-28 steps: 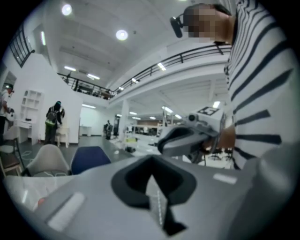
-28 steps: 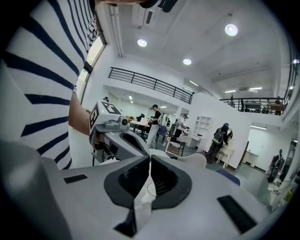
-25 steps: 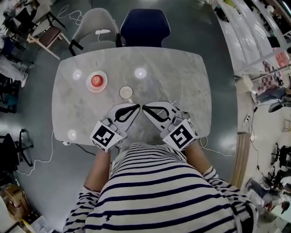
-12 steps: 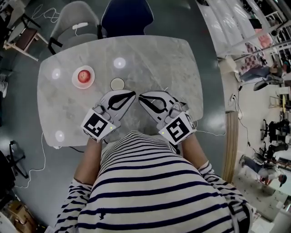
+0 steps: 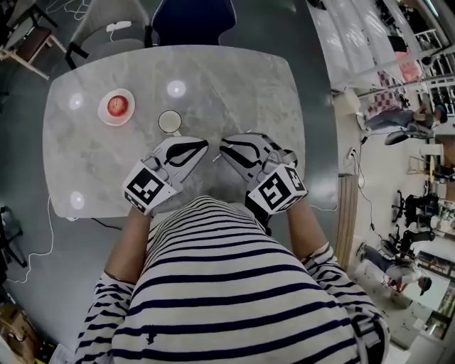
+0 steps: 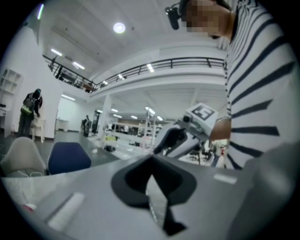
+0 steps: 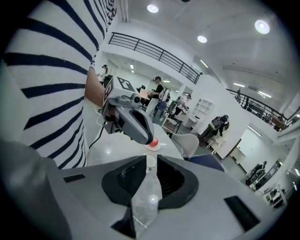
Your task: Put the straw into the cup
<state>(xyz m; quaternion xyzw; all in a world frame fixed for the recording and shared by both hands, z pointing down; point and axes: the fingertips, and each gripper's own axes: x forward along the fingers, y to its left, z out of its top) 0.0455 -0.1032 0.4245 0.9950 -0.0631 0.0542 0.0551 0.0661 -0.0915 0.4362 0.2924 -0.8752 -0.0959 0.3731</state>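
Observation:
A clear cup (image 5: 170,121) stands on the marble table (image 5: 270,92), left of centre. My left gripper (image 5: 206,145) and right gripper (image 5: 223,146) hover near the table's front edge, tips facing each other a short way apart, just right of the cup. The left gripper's (image 6: 152,158) jaws meet at the tips with nothing in them. The right gripper's (image 7: 150,160) jaws are opening, and only the table and the cup (image 7: 150,164) show through the narrow gap. A thin pale sliver (image 5: 249,132) beyond the right gripper may be the straw; I cannot tell.
A red item on a white saucer (image 5: 116,106) sits at the table's left, beyond the cup. A blue chair (image 5: 193,18) and a grey chair (image 5: 106,28) stand at the far side. A cable (image 5: 43,242) hangs off the left front corner.
Both grippers stay tip to tip by the front edge, and their tips have drawn slightly apart. The cup and saucer have not moved on the table; the head camera has shifted.

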